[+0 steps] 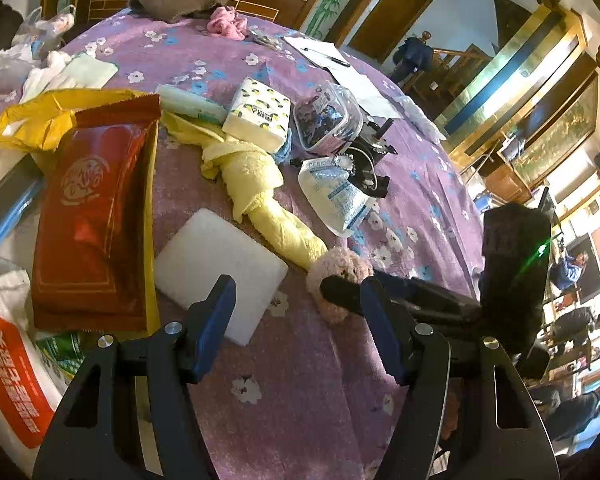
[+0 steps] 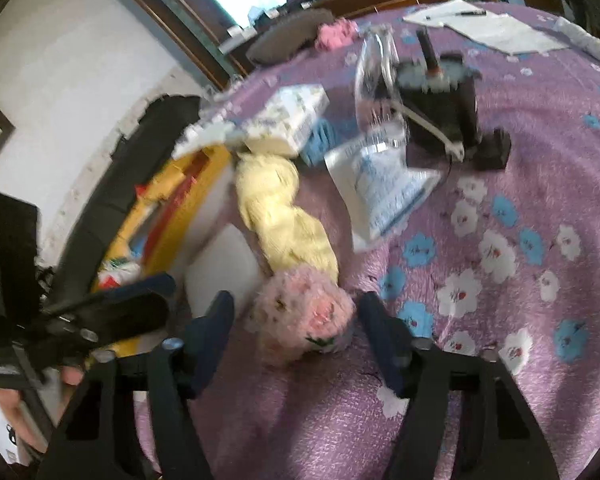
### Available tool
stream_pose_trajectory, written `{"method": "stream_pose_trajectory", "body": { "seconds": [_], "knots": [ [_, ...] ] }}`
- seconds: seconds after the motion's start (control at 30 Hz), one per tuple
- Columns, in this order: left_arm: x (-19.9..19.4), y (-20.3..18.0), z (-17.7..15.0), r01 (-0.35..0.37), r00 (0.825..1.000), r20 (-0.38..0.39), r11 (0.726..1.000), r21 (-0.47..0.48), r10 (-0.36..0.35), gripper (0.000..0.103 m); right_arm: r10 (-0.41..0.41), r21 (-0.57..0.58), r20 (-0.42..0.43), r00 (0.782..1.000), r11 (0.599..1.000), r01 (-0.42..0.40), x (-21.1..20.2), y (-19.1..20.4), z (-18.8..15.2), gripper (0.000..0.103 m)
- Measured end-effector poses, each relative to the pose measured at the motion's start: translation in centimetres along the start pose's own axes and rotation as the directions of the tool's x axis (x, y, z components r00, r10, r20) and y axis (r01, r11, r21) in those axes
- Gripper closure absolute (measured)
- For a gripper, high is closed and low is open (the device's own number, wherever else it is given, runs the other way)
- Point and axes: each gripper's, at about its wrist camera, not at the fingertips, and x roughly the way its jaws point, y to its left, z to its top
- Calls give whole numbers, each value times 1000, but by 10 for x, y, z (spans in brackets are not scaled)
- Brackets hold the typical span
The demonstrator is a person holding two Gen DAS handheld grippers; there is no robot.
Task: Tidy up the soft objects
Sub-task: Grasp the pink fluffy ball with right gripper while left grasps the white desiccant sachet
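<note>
A fluffy pink plush ball [image 2: 304, 316] lies on the purple flowered cloth [image 2: 500, 320] between the open fingers of my right gripper [image 2: 296, 320], which does not grip it. It also shows in the left wrist view [image 1: 340, 268], partly behind the right gripper. A knotted yellow towel [image 1: 256, 184] lies beyond it, and a white foam pad [image 1: 220, 268] sits just ahead of my open, empty left gripper [image 1: 298, 312]. The towel [image 2: 280, 208] and the pad [image 2: 224, 268] also show in the right wrist view, which is blurred.
A red and gold box [image 1: 96, 216] lies at the left on a yellow bag. A tissue pack [image 1: 258, 114], a clear plastic container [image 1: 326, 118], a white desiccant pouch [image 1: 336, 196] and a black device [image 1: 370, 160] sit mid-table. Papers with a pen [image 1: 328, 58] lie at the back.
</note>
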Motion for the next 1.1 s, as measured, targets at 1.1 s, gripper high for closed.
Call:
{"method": "stream_pose_trajectory", "body": {
  "seconds": [1.1],
  "knots": [
    [122,-44,67,-110,989,-99,994,-3,109,58,-43,85,213,976,996,25,-71,-53,-20,75]
  ]
}}
